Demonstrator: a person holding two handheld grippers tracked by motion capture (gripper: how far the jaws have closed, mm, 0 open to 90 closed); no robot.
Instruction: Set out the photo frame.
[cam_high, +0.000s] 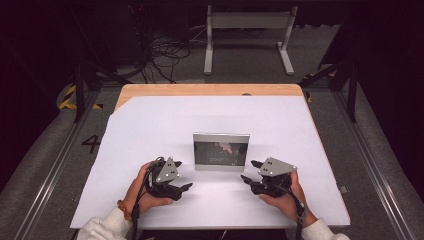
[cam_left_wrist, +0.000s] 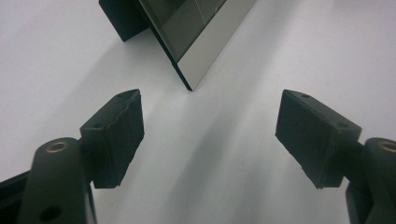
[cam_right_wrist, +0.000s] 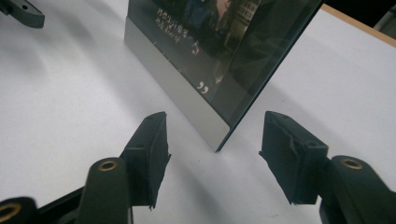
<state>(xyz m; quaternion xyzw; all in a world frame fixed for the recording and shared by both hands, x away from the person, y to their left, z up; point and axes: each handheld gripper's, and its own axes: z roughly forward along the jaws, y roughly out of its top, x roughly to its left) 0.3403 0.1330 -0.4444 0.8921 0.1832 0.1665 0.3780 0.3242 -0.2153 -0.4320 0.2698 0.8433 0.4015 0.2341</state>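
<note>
Standing upright near the middle of the white table cover, a picture frame is flanked by both tools, its long axis running side to side. The left gripper is held spread wide just off the frame's left lower corner, the right gripper likewise agape off its right corner. Neither touches it; both seem equally near.
</note>
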